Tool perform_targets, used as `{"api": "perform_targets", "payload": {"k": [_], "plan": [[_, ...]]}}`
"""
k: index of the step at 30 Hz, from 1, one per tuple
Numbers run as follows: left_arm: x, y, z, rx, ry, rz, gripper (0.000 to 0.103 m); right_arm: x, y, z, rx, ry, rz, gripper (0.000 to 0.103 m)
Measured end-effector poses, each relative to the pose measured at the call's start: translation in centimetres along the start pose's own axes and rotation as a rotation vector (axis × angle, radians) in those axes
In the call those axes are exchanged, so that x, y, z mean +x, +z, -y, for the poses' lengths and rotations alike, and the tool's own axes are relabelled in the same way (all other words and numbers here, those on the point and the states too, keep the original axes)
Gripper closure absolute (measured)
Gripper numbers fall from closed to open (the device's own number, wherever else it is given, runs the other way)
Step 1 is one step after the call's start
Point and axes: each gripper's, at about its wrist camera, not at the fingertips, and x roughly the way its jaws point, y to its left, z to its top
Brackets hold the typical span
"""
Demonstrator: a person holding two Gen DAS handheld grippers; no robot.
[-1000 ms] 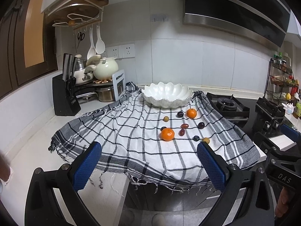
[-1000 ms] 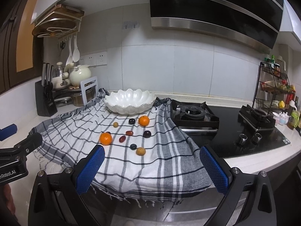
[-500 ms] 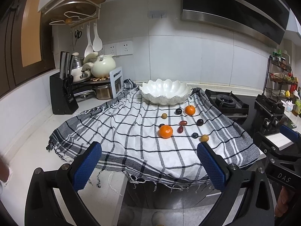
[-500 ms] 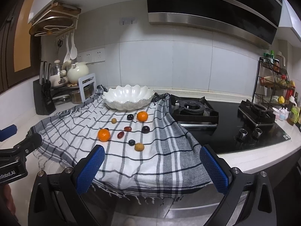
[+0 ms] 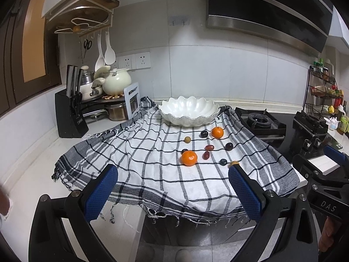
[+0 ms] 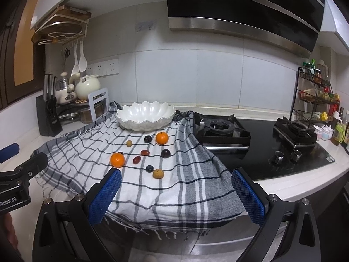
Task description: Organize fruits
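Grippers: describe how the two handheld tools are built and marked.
Both the left gripper and the right gripper have black plastic frames with silver screws and two fingers faced in blue textured pads. White lettering marks each body, "DAS" on the right, "nRobot.AI" on the left.

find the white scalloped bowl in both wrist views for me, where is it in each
Left wrist view: the white scalloped bowl sits just above centre, at the far end of the checked cloth.
Right wrist view: the bowl sits left of centre, also at the cloth's far end.
Shared landmark: the far orange lies on the cloth just in front of the bowl's right side in both views.
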Motion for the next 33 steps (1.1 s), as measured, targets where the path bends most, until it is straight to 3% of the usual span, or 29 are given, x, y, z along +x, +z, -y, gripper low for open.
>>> {"api": "perform_targets", "payload": {"k": [16, 24, 33], "plan": [[0.4, 0.1, -0.1, 0.001, 0.010, -0.002, 0.000, 0.6, 0.2, -0.2, -0.009, 0.003, -0.008, 0.001], [3.3, 1.0, 0.3, 0.008, -0.008, -0.048, 0.000, 3.0, 0.5, -0.6, -0.016, 0.020, -0.031, 0.001], [7.1, 1.9, 0.5, 0.042, -0.003, -0.045, 0.003, 6.5, 0.7, -1.1, -0.036, 0.024, -0.052, 0.004]]}}
